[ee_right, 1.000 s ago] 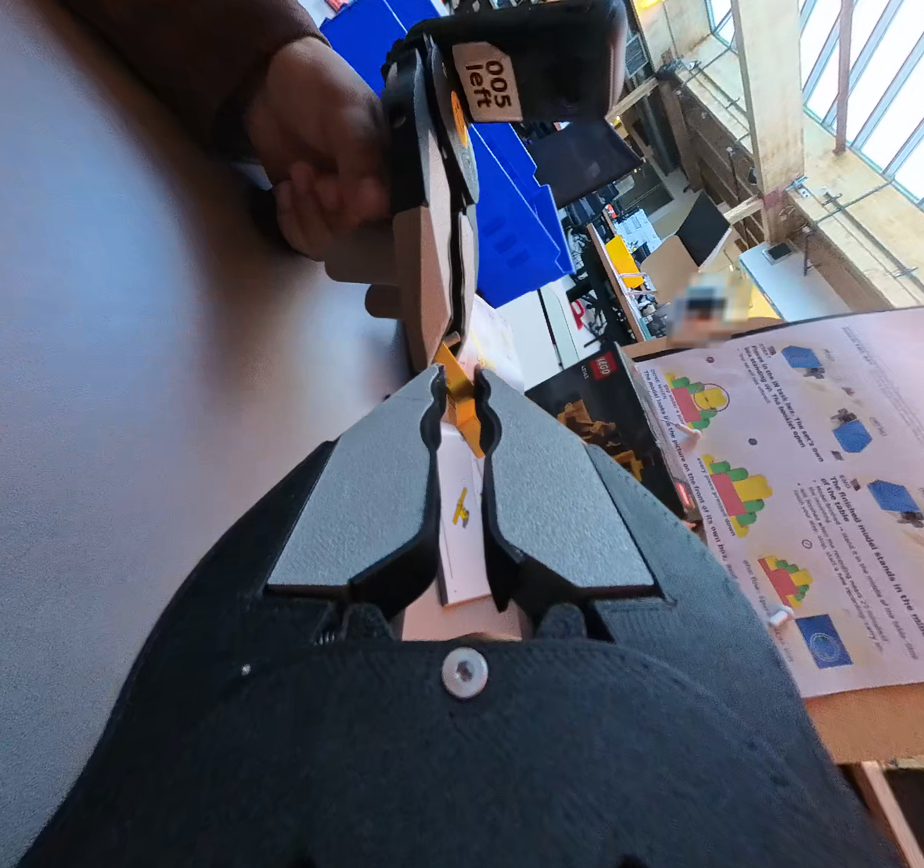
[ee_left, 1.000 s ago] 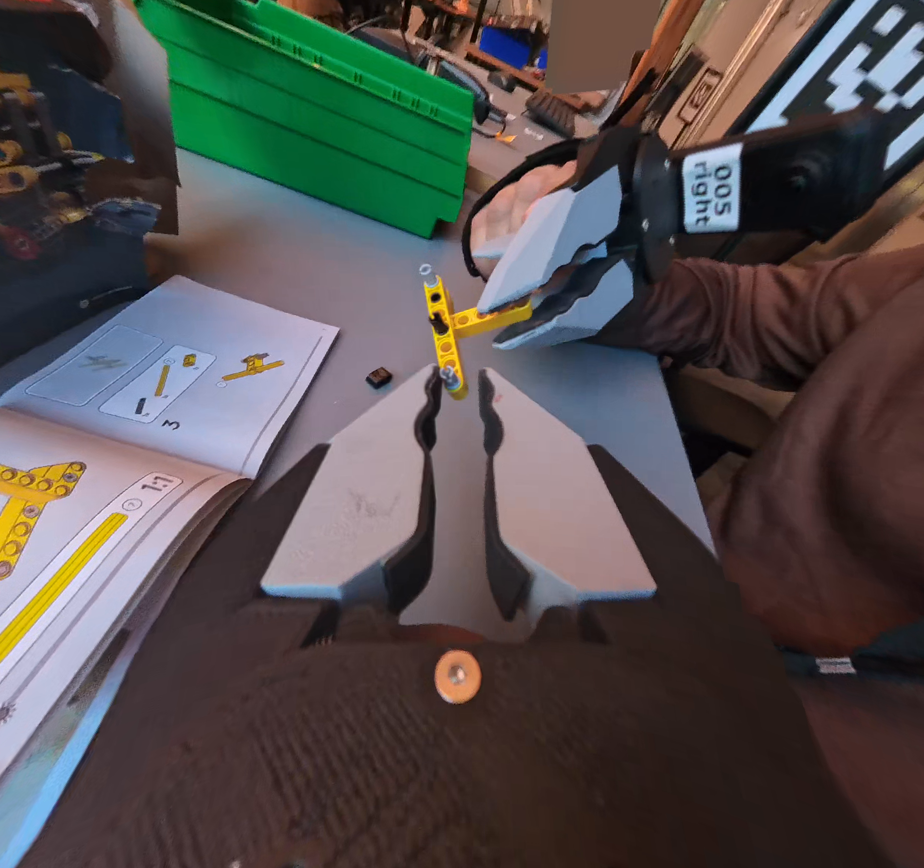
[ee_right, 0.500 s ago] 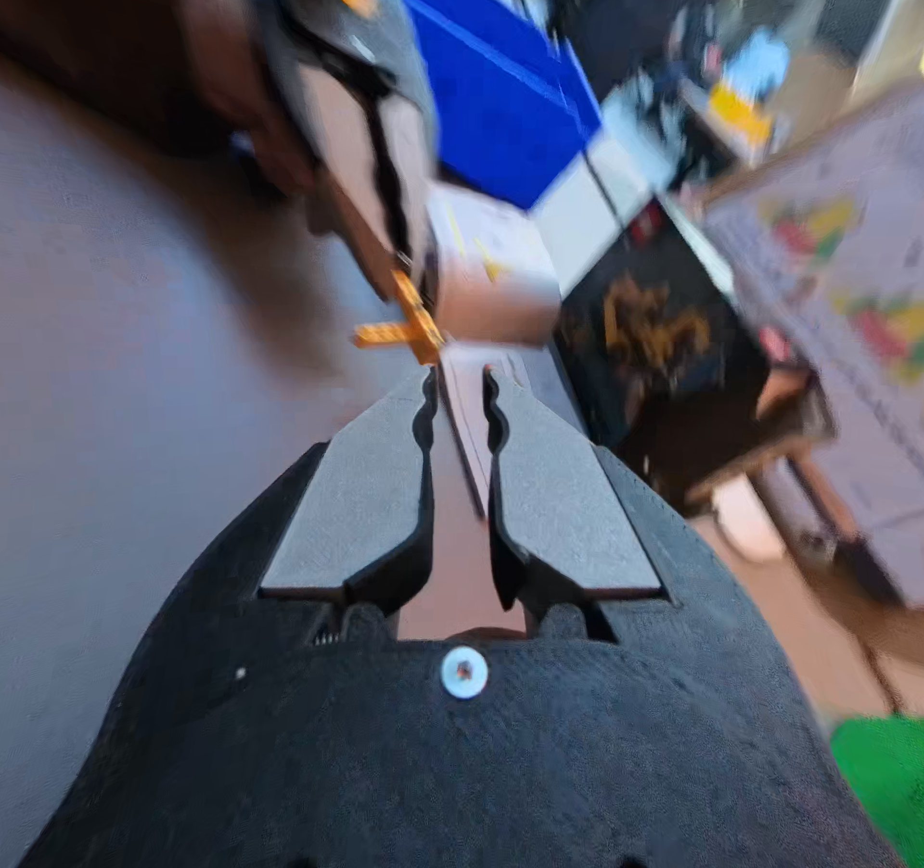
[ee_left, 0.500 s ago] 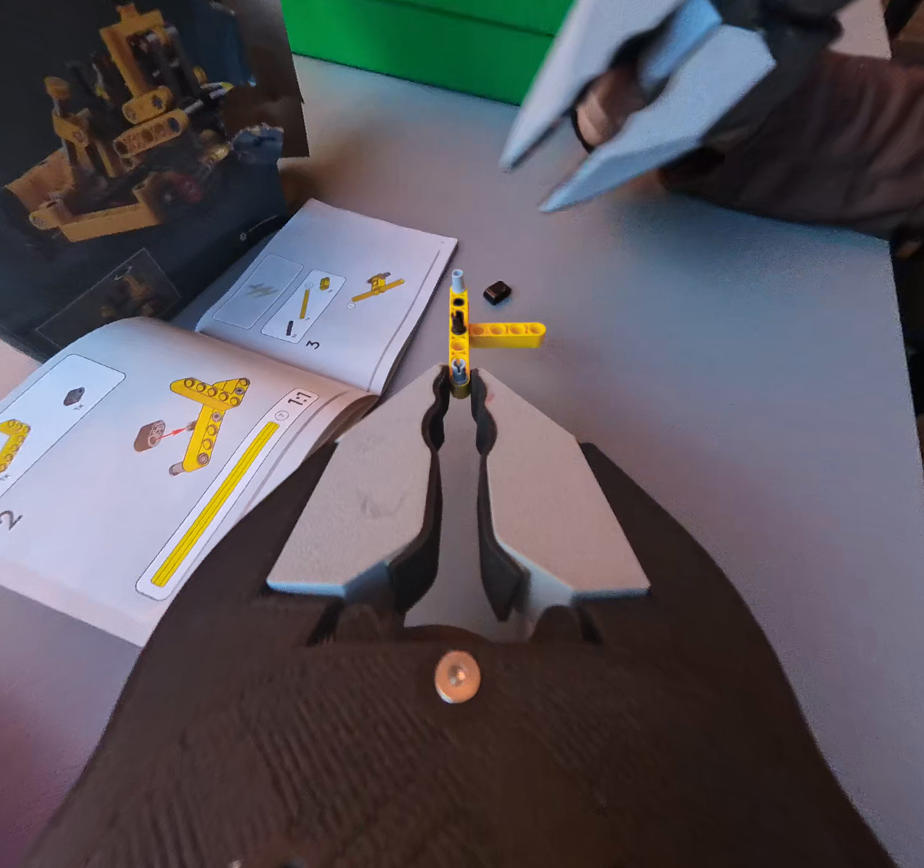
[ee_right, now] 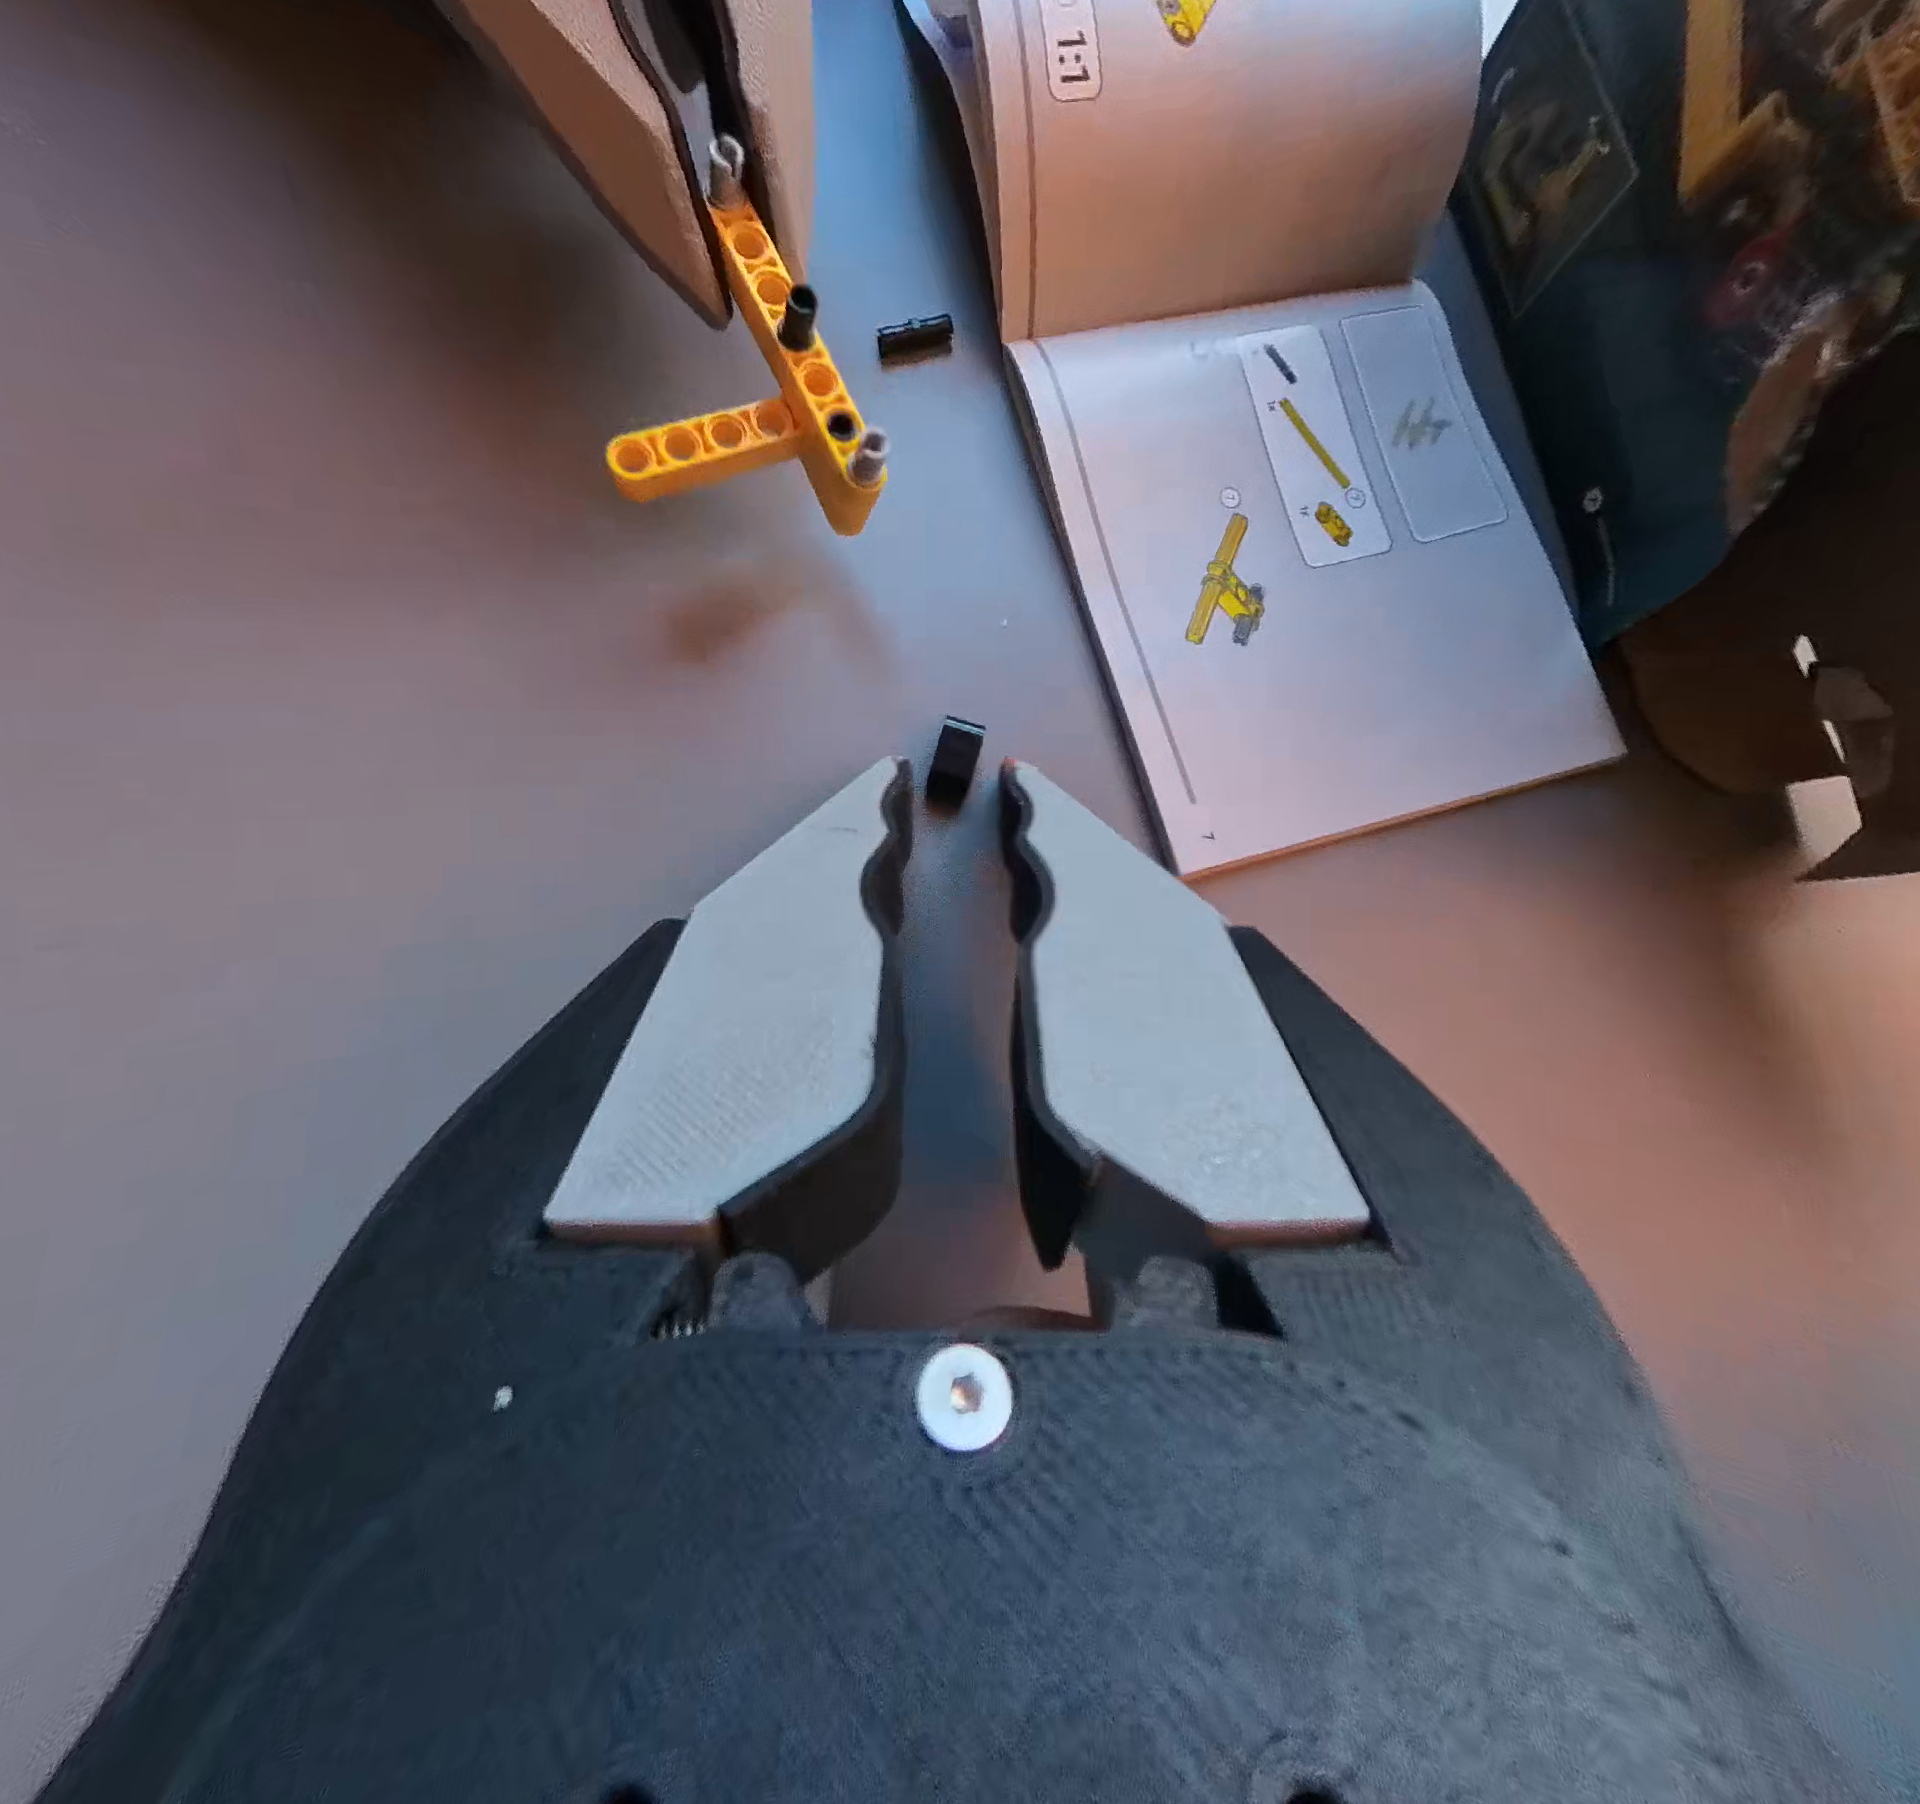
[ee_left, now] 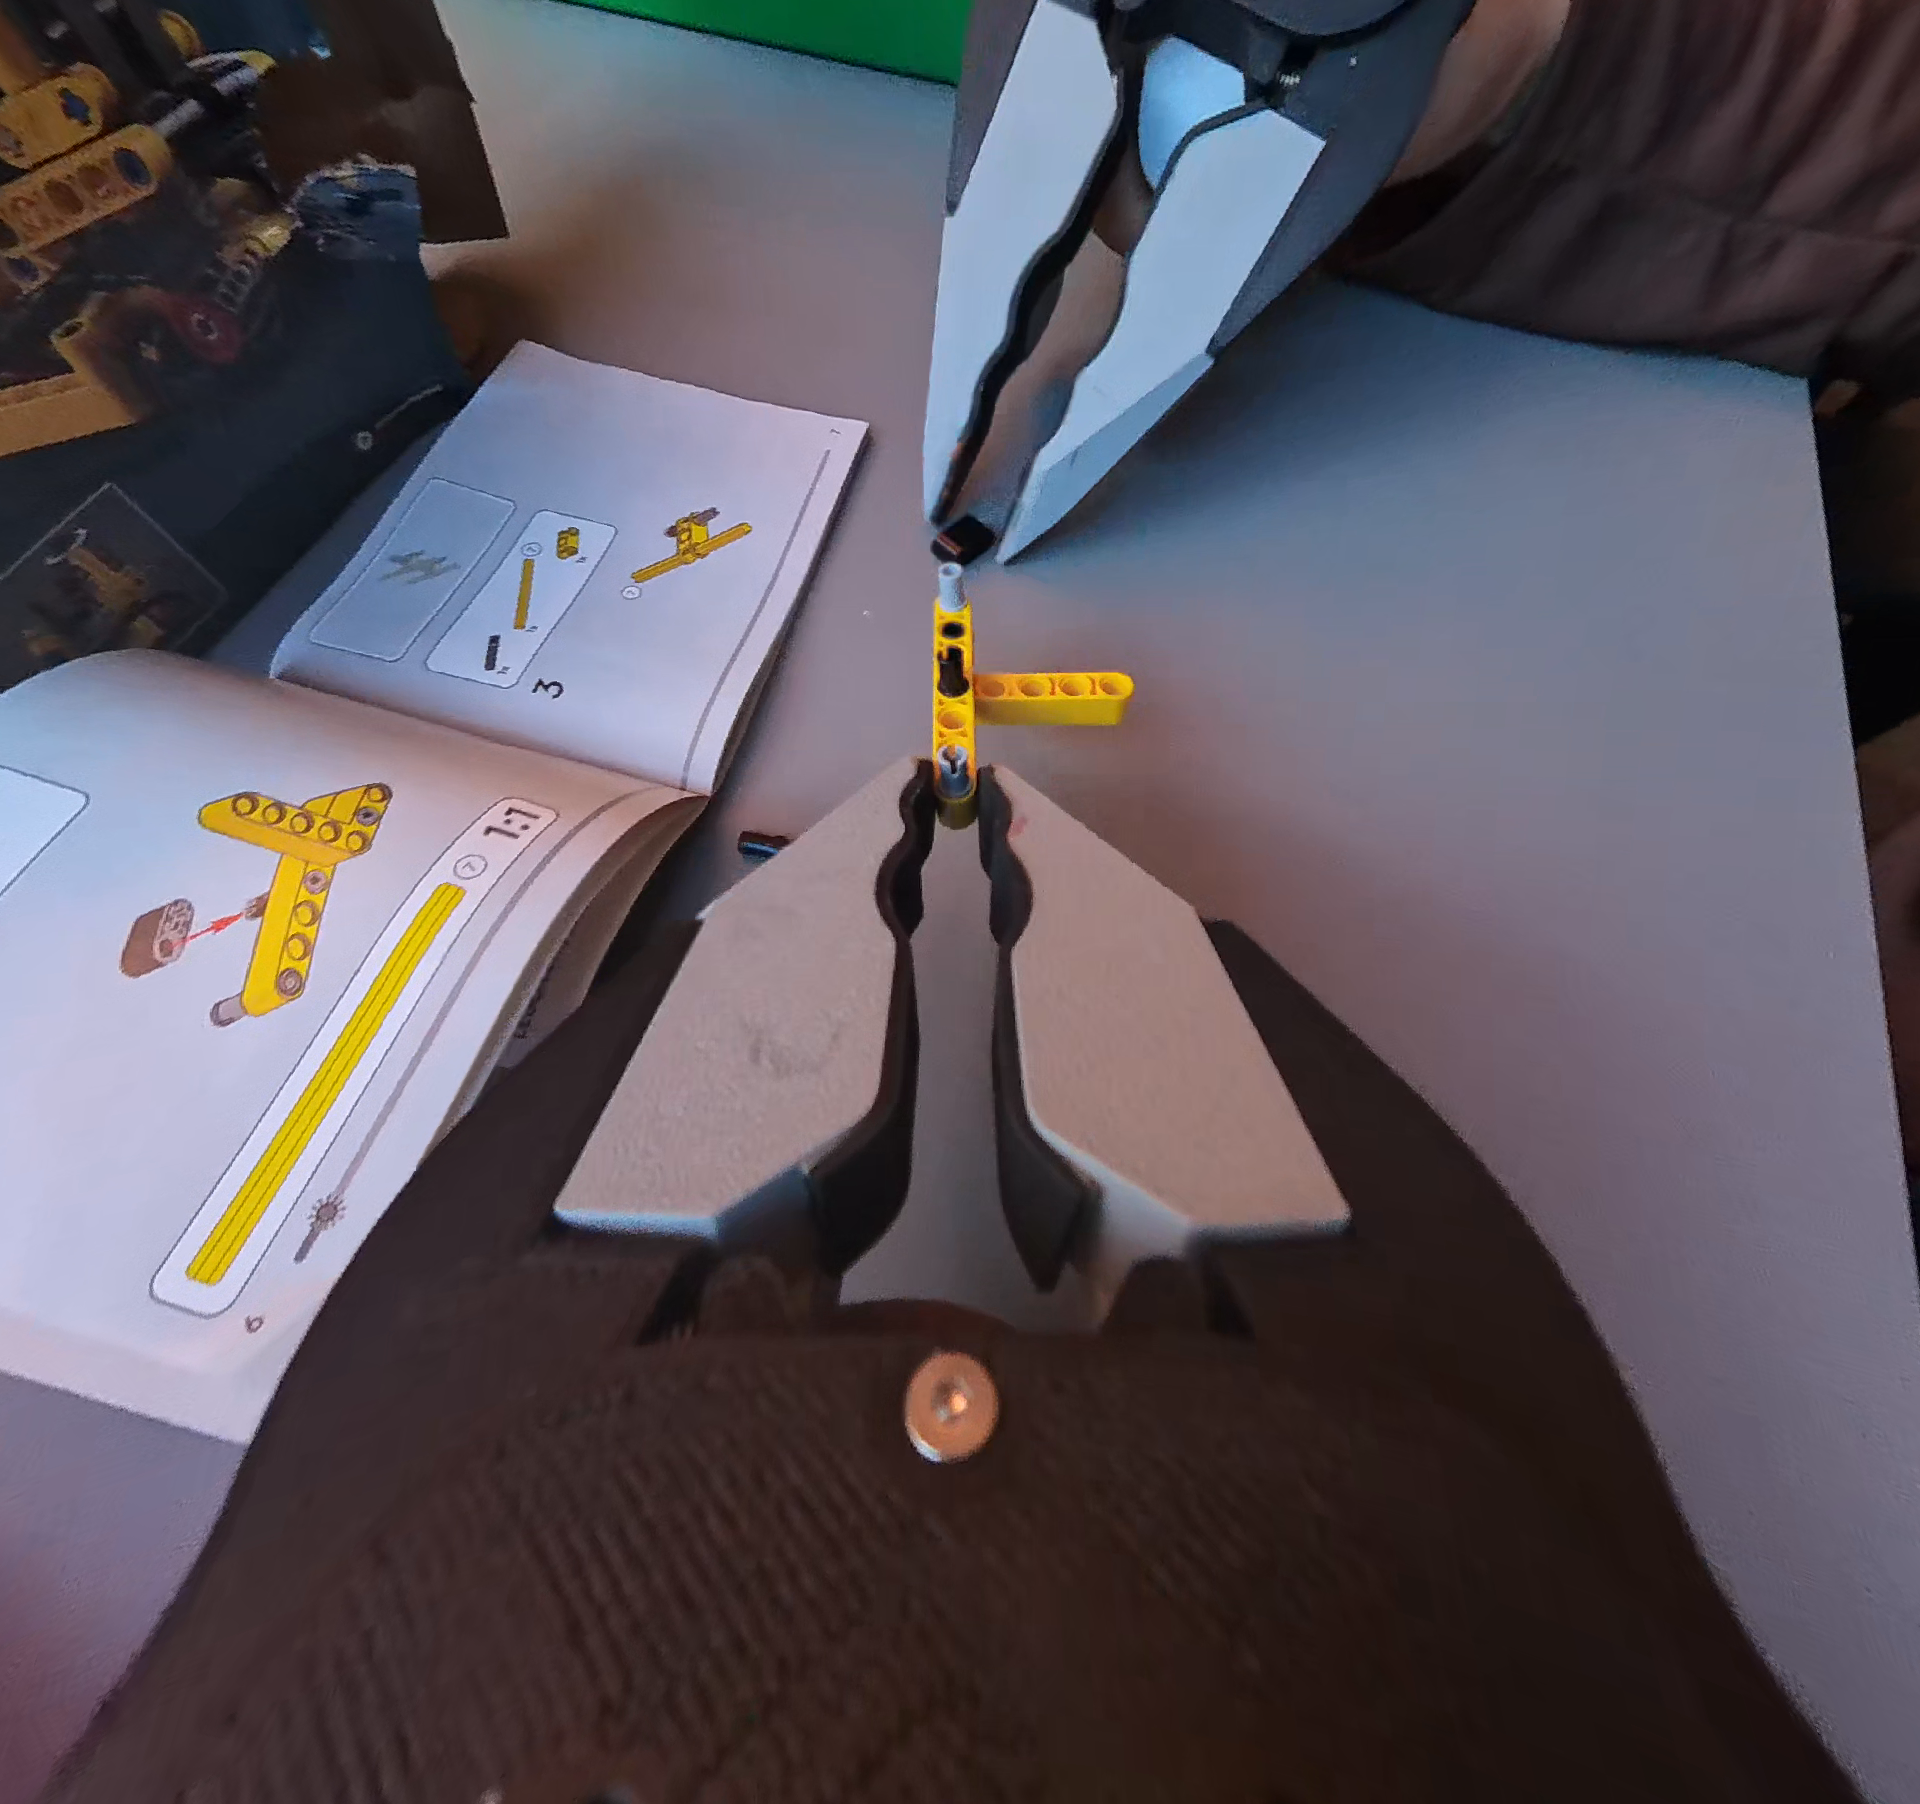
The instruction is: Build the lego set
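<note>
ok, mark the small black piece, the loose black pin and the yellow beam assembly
small black piece (ee_right: pixel 952 760), right wrist view, its upper face.
loose black pin (ee_right: pixel 914 337), right wrist view, mid-shaft.
yellow beam assembly (ee_right: pixel 717 451), right wrist view, its short side arm.

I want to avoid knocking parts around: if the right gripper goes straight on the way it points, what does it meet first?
Most likely the small black piece, lying just ahead of the right gripper, whose jaws are apart around it. Its exact height above the table is unclear.

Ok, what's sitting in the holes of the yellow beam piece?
The yellow beam piece carries a black pin midway and a grey pin at its free end. Another grey pin shows at the end clamped by the left gripper, whose fingers cover that end's holes.
</note>
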A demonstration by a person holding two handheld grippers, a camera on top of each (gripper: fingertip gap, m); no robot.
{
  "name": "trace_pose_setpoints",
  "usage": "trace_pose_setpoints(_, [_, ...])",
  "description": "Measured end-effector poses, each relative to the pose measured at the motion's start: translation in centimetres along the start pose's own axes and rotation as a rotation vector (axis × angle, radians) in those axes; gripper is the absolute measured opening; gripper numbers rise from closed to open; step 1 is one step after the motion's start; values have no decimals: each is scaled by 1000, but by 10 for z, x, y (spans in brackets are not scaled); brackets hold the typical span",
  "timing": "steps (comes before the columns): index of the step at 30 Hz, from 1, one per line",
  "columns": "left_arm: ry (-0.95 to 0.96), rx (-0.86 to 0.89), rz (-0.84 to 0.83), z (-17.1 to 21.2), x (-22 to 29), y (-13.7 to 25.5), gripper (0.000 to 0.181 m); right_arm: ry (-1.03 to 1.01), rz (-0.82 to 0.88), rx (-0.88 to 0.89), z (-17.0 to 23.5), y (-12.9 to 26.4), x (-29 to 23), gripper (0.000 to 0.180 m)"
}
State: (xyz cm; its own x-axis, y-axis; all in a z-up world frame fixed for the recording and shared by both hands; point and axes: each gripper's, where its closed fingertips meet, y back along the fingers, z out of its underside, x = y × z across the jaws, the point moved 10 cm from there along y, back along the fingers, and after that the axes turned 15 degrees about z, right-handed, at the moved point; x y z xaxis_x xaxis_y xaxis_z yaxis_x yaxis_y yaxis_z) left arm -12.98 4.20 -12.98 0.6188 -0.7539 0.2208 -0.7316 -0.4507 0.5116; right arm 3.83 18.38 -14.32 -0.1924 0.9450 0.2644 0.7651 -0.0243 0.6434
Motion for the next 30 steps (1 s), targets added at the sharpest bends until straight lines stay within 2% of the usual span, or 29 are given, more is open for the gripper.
trace_pose_setpoints(1, [-5, -7, -2, 0, 0, -1, 5, 8, -1, 0, 0, 0, -1, 7])
trace_pose_setpoints(9, [3, -15, -7, 0, 0, -2, 5, 204, 101, 25, -5, 2, -12, 6])
trace_pose_setpoints(13, [6, -15, -10, 0, -1, -2, 5, 309, 90, 58, -7, 8, -21, 7])
trace_pose_setpoints(18, [2, -18, -13, 0, 0, -2, 5, 330, 25, 102, -8, 15, -25, 8])
trace_pose_setpoints(26, [-2, -23, -14, 0, 0, -2, 5, 216, 32, 69, -7, 12, -15, 18])
trace_pose_setpoints(28, [-2, -25, -14, 0, 0, -3, 5, 221, 41, 45, -6, 8, -16, 16])
trace_pose_setpoints(30, [-3, -27, -14, 0, 0, -3, 5, 216, 35, 27, -4, 5, -17, 6])
